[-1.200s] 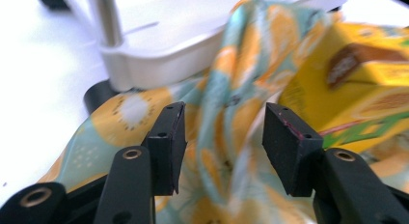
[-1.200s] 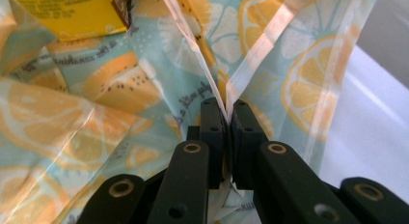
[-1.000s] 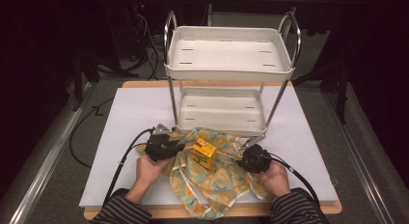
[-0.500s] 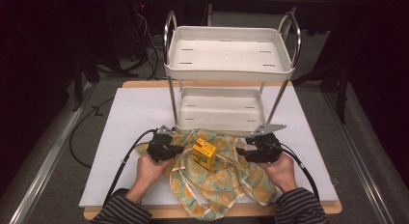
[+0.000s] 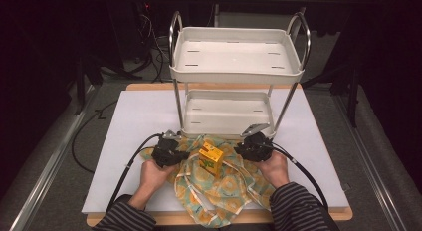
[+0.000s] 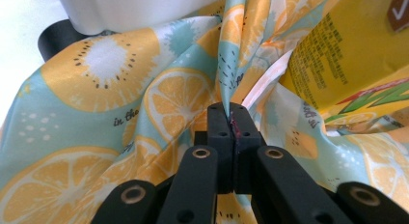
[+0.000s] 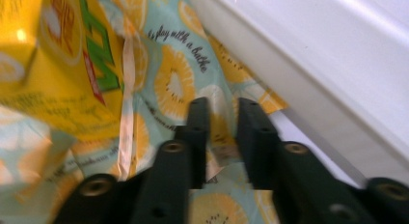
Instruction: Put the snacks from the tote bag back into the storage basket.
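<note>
- Cloth [image 5: 219, 188], fruit-printed in orange, yellow and pale blue: lies spread and rumpled on the white bench [image 5: 124, 141] at the near edge, between the person's two hands, its far edge just in front of the lower shelf of the cart [image 5: 234, 66].
- Carton [image 5: 210, 159], yellow with green lettering: stands on the middle of the cloth, between the two claws, apart from both.
- Left claw [image 5: 185, 154]: at the cloth's left far corner, pointing inward toward the carton. In the left gripper view its jaws are pressed together on a raised fold of the cloth [image 6: 144, 93], which rises in a ridge straight up from the tips; the carton [image 6: 347, 60] sits just to the right of that ridge.
- Right claw [image 5: 239, 149]: at the cloth's right far corner, close beside the cart's lower shelf. Its jaws have just been closing; in the right gripper view a narrow gap remains between them, with the cloth [image 7: 173, 89] lying under and between the tips; whether the pads press on it cannot be told. The carton [image 7: 58, 64] lies to the left, the white shelf wall [image 7: 313, 64] to the right.
</note>
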Available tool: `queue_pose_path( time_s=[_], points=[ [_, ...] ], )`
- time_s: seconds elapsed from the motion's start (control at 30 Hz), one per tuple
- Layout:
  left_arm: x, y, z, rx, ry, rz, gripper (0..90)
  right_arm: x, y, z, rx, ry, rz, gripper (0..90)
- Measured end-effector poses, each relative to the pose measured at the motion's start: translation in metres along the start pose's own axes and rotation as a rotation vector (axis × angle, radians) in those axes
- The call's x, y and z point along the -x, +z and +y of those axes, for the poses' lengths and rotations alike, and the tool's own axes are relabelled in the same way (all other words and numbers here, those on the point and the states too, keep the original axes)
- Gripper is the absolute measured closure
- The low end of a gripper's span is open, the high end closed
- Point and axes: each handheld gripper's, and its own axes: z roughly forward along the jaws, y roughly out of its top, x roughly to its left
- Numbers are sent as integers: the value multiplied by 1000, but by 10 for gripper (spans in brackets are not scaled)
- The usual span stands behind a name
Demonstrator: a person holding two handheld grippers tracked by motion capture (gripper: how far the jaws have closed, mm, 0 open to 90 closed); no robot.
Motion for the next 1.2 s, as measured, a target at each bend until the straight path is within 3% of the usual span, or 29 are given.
queue_pose_path(
  time_s=[0.17, 0.27, 0.47, 0.7, 0.9, 1.07, 1.2],
  points=[
    [1, 1, 0, -5, 2, 4, 891, -12, 7, -9, -37, -82, -4, 881],
    [1, 1, 0, -6, 5, 7, 877, -16, 11, -17, -71, -96, 1, 884],
    [2, -1, -2, 4, 20, 17, 808, -16, 21, -29, -101, -72, 29, 861],
    [7, -5, -5, 8, 36, 28, 750, -15, 25, -30, -119, -110, 17, 766],
    [6, -9, -9, 19, 39, 56, 670, -14, 26, -31, -118, -98, -5, 675],
    [7, -17, -9, 69, 32, 70, 587, -4, 26, -37, -69, -35, 52, 628],
    [6, -21, -10, 67, 26, 42, 488, -2, 27, -40, -43, -47, 44, 561]
  ],
)
